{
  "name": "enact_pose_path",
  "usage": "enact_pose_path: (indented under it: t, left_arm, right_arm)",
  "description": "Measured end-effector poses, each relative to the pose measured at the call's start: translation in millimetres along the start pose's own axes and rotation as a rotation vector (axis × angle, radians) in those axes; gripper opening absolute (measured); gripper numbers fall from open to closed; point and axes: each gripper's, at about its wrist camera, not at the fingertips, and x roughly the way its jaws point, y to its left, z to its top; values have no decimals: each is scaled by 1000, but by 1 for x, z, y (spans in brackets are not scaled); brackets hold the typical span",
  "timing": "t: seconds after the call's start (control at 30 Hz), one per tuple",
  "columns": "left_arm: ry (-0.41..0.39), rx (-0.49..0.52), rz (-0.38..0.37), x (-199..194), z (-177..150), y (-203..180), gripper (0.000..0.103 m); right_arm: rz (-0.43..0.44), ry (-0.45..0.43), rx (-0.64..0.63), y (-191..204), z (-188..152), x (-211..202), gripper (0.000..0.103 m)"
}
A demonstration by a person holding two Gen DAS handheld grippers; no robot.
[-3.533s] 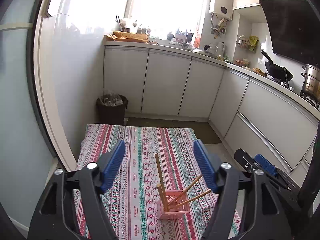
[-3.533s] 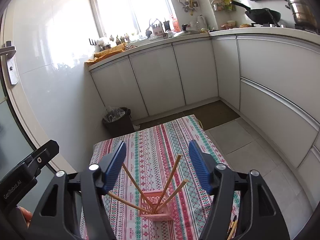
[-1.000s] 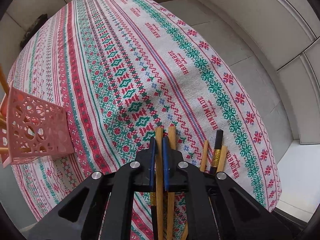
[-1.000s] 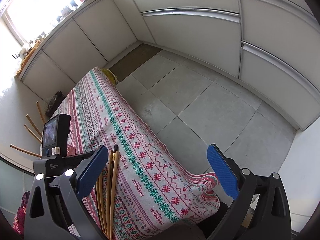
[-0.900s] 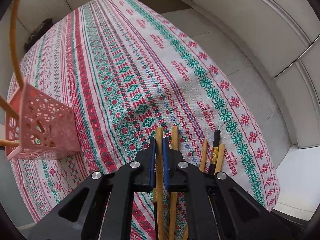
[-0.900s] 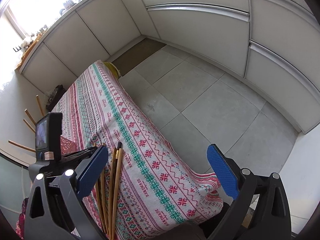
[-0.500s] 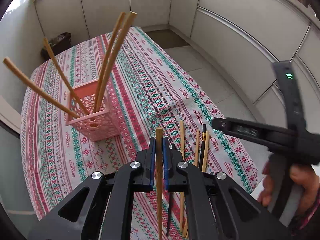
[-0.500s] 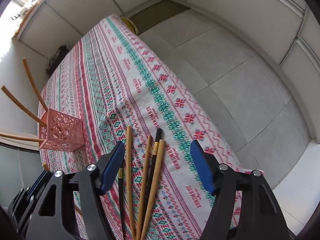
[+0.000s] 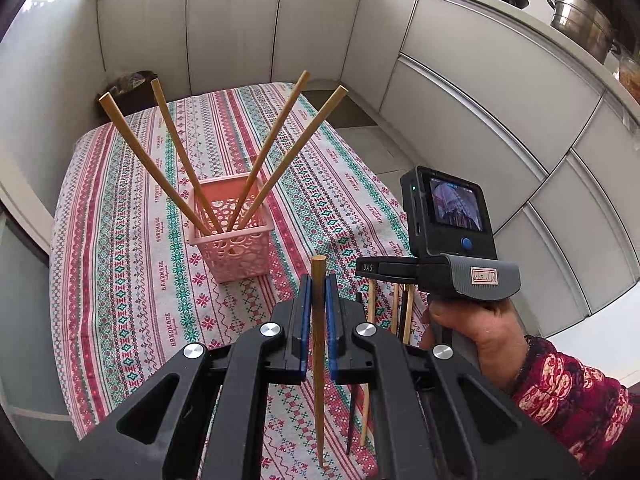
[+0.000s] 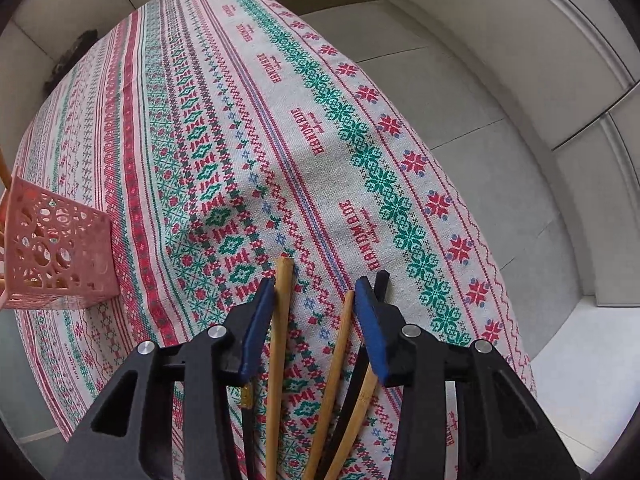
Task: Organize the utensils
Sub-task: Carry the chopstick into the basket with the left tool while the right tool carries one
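My left gripper (image 9: 316, 280) is shut on one wooden chopstick (image 9: 319, 340), held above the table and short of the pink perforated basket (image 9: 230, 240). Several chopsticks (image 9: 276, 140) stand fanned out in that basket. My right gripper (image 10: 314, 300) points down over the loose chopsticks at the near table edge, its jaws closing. Two wooden chopsticks (image 10: 280, 320) (image 10: 338, 344) lie between its fingers, the left one close to the left pad. A black chopstick (image 10: 382, 280) lies just outside the right finger. The basket (image 10: 60, 248) is at the left.
A hand in a patterned red sleeve (image 9: 560, 384) holds the right gripper's handle (image 9: 472, 280) beside my left gripper. The patterned tablecloth (image 10: 280, 100) covers the table; its right edge drops to a tiled floor (image 10: 500, 120). White cabinets (image 9: 480, 80) ring the room.
My left gripper has risen off the table with its chopstick and now faces the basket. The right gripper has come down over the loose chopsticks and its jaws have narrowed around two of them.
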Motion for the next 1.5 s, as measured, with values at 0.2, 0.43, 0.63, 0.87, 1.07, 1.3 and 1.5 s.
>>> enact_pose_path:
  t: [0.2,0.43,0.63,0.87,1.07,1.3,1.5]
  left_arm:
    - [-22,-20,-2,-10,-1,6,6]
    - [-27,-37,-1,-14,-3,12,6]
    - [-50,-55,-5,-24,-1,16,6]
    - [-83,-51,-1,-37,-4,13,6]
    - [-132,-41,11,-58,-2,4,6]
    - [-179,-29,25,-84,2,-9,6]
    - [-235,-8,39,-108,18,-17,6]
  right_arm:
    - [-12,-45,-6,19,-2,-3,45]
    - [-53,-84,-73,51,0,-1,9]
    - [47,-149,-64,57,-13,-17,8]
    - [200,-399,-42,19,-52,-93,8]
    - [268,-570,-74,-14,-92,-157,8]
    - [322,-649,-103,-31,-110,-215,8]
    - [354,-711,-118,-33,-114,-264,8]
